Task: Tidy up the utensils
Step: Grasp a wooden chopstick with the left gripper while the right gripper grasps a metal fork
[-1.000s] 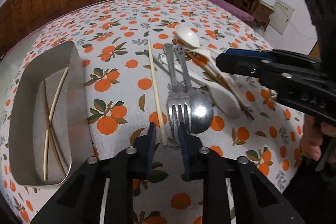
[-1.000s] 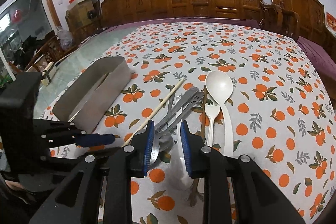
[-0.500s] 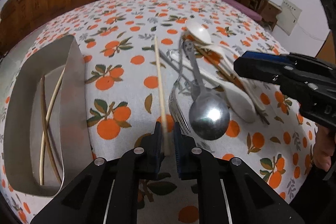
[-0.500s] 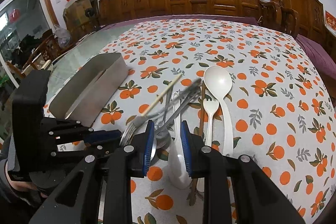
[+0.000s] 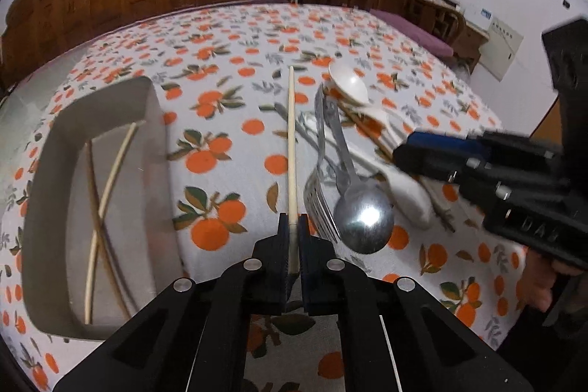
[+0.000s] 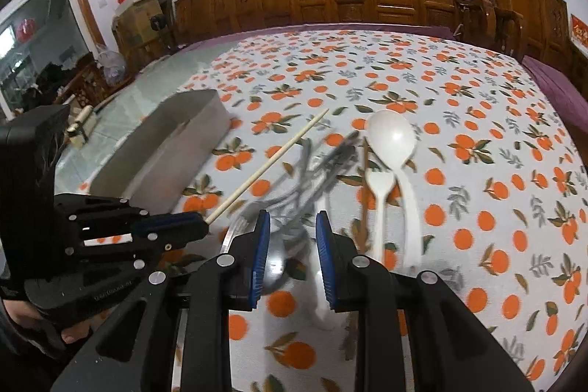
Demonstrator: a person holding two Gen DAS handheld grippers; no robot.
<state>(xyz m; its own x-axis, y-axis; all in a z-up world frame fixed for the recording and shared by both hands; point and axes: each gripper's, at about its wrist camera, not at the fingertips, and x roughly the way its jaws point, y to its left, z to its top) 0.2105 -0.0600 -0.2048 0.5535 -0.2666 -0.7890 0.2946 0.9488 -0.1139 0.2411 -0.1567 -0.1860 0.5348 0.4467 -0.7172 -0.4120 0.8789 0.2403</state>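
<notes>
Over the cloth, left tongs [image 5: 293, 226] clamp a chopstick [image 5: 291, 149]; right tongs [image 6: 293, 226] gape empty.

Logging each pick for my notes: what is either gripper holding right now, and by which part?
The left gripper pinches the pale chopstick at its near end. The right gripper is open, holding nothing.

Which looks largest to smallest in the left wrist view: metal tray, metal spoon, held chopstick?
1. Metal tray, clearly largest.
2. Held chopstick, the longest of the remaining two, though thin.
3. Metal spoon, shorter; its bowl lies nearer the camera, which inflates it.
</notes>
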